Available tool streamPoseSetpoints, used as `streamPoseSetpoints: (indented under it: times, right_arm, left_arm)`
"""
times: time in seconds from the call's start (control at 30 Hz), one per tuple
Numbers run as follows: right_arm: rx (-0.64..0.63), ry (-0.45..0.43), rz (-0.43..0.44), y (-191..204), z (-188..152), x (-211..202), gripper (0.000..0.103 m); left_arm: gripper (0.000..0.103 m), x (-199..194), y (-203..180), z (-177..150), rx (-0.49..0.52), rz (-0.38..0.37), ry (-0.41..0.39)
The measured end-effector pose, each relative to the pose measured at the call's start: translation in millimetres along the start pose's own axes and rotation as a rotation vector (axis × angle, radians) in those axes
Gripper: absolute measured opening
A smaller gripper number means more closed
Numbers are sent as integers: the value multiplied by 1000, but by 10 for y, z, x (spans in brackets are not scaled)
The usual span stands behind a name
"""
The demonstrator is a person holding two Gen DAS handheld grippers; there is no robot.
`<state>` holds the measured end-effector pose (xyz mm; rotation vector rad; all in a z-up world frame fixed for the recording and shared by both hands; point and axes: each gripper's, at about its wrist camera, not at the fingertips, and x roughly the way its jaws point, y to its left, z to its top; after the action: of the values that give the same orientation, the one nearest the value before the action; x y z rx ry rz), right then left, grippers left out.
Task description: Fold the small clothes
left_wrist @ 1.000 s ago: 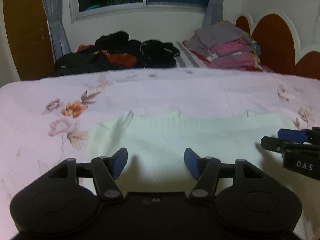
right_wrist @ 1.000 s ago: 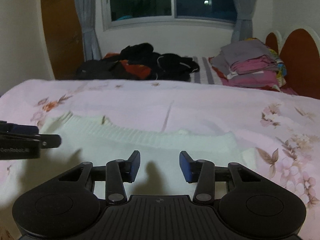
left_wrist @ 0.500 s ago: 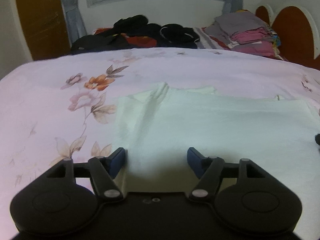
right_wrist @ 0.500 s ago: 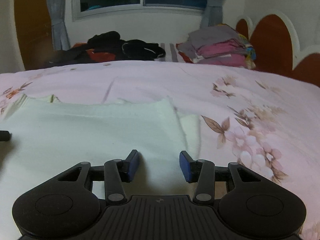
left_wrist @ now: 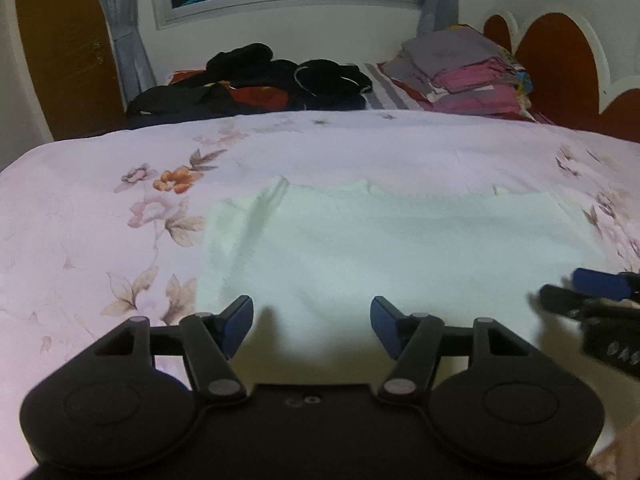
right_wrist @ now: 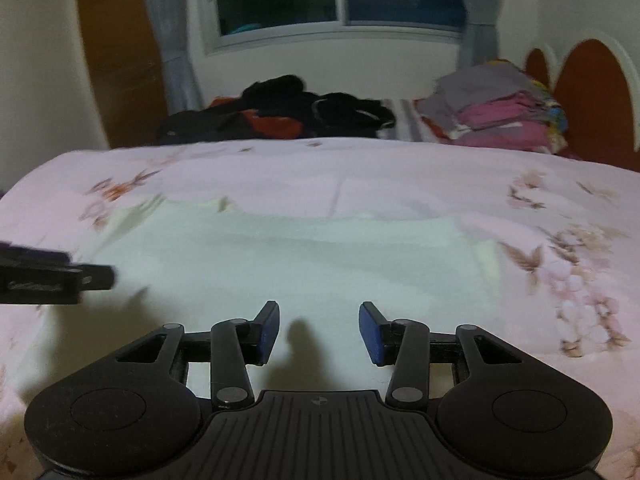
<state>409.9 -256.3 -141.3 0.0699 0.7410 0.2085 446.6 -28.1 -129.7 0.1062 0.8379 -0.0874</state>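
A pale cream knit garment point(left_wrist: 400, 248) point(right_wrist: 300, 264) lies spread flat on the pink floral bedspread point(left_wrist: 100, 220) point(right_wrist: 560, 220). My left gripper point(left_wrist: 312, 312) hovers over the garment's near left part, its jaws closing with nothing between the blue pads. My right gripper point(right_wrist: 319, 320) hangs over the near right part, open, with only cloth below it. Each gripper shows in the other's view: the right gripper point(left_wrist: 592, 292) at the right edge, the left gripper point(right_wrist: 80, 276) at the left edge. The garment's near hem is hidden under the gripper bodies.
A heap of dark and red clothes point(left_wrist: 260, 84) point(right_wrist: 280, 112) lies at the far side of the bed. A folded grey and pink stack point(left_wrist: 468, 76) point(right_wrist: 500, 116) sits beside a red headboard point(left_wrist: 560, 68). A window and curtains are behind.
Half a second ago the two grippers had swung out to the garment's left and right edges. Both have now come back toward its middle, and each sees the other again.
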Motion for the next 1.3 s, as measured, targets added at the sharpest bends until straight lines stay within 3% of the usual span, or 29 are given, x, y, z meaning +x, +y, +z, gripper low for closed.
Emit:
streamPoseSetpoints:
  times: [0.17,0.37,0.53,0.63,0.8,0.93,1.03,1.13,1.3]
  right_arm:
    - [12,38,-40,-62,-212,11,44]
    - [40,42,-126,-349,-373,-183,44]
    - [33,62,-175,-352,-518,-281,44]
    - [85,28,-162,-345,-517,-416,44]
    - [40,77,-197,-261,-607,-376,44]
    - [86,37,-169,-201,-582,-534,44]
    - [38,102,-178,-107,-630,-426,44]
    - [48,104,-191,-86,-634,-444,44]
    - [73,84,-168,-21,-629,-567,44]
  left_arm:
    - [64,118,34,-188,20,15,52]
    - [66,84,132,-349,24,22,57]
    - [66,20,144,-386,33,24,65]
    - [66,-7,146,-416,36,29,71]
    - [65,-74,134,-457,40,26,84]
    - [65,-182,146,-480,35,3,91]
    - [66,-246,140,-509,32,-13,97]
    - [66,-279,150,-557,35,-20,110]
    - [67,-374,274,-612,-24,-53,142]
